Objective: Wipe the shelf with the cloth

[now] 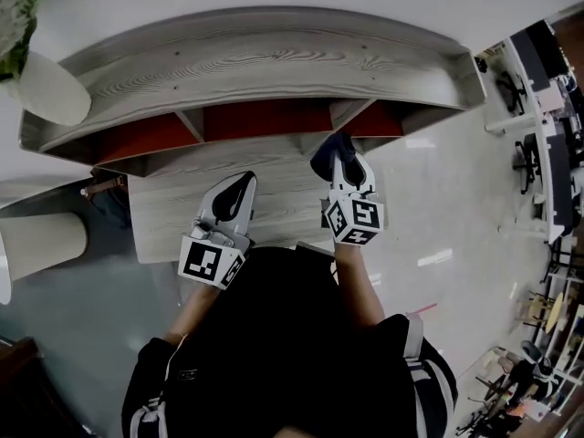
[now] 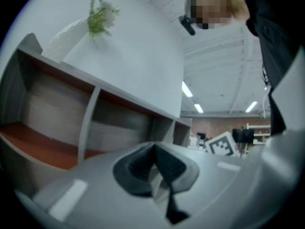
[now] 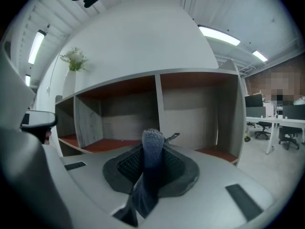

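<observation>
Cloth [image 3: 151,149] clamped in right tongs [image 1: 343,166], facing shelf [image 1: 260,67]; left tongs [image 2: 155,149] pressed together, empty

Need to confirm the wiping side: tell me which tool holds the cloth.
The right tool, shut on the blue cloth; the left tool is shut and empty.

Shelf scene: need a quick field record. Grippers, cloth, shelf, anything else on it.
left gripper: jaws together, nothing between them
right gripper: jaws closed on the cloth
cloth: dark blue, standing up between the right jaws
cloth position: held in front of the shelf, apart from it in the right gripper view
shelf: grey wood grain, three open compartments with red-brown floors, nothing visible inside
vase: white, with a green sprig, on the shelf top at its left end
</observation>
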### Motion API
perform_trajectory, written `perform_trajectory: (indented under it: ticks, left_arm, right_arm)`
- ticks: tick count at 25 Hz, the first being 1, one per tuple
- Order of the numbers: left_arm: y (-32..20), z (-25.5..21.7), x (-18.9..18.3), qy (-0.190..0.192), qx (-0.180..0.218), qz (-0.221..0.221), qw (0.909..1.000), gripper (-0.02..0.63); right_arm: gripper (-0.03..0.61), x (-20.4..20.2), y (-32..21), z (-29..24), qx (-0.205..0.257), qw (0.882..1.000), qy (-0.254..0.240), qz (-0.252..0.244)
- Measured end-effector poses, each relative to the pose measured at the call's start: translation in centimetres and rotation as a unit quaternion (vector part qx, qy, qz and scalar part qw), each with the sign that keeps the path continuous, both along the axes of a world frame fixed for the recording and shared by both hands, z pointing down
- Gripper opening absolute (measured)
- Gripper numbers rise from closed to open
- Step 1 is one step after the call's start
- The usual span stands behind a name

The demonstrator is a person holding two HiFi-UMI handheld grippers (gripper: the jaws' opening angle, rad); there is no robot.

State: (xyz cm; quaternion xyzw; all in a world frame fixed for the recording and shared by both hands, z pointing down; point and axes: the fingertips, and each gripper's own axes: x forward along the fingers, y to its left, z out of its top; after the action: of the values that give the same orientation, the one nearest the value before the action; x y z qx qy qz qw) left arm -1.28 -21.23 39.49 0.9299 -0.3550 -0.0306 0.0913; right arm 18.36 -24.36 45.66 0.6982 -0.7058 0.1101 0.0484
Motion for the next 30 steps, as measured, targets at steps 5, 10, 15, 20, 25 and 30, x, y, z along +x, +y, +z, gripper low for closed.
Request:
perform_trajectory:
  ticks: [5,10,15,20,25,30]
  left_arm:
    - [-1.7,0.3,-0.8,0.001,-0.007,0.001,1.0,0.005]
    - [-2.9,0.7,-1.2,0.002,-0.012,-0.001,0.9999,0.005]
    - [-3.6,0.9,-1.6,0.004,-0.013,-0.009,0.9999,0.005]
    - [-4.3,0.9,-2.9,0.006,-0.011,-0.03,0.9995,0.005]
    - [-4.6,0.9,-4.3,0.009,-0.01,-0.051,0.9986,0.005]
    - [-4.9,0.9,-5.4,0.014,-0.011,-0.064,0.9978,0.005]
  right_arm:
    - [0.058,0.8,-2.1,1.1,-0.021,0.999,0.018,0.02]
    - [0.058,0.1,-4.0,2.3,-0.046,0.998,0.03,0.022]
    - [0.057,-1.1,-6.0,2.9,-0.057,0.998,0.035,0.006]
    - [0.057,-1.7,-7.1,3.6,-0.07,0.997,0.039,-0.001]
    - [0.055,-2.0,-7.7,3.8,-0.082,0.995,0.048,-0.001]
    - [0.056,-2.5,-8.2,3.9,-0.103,0.993,0.065,-0.013]
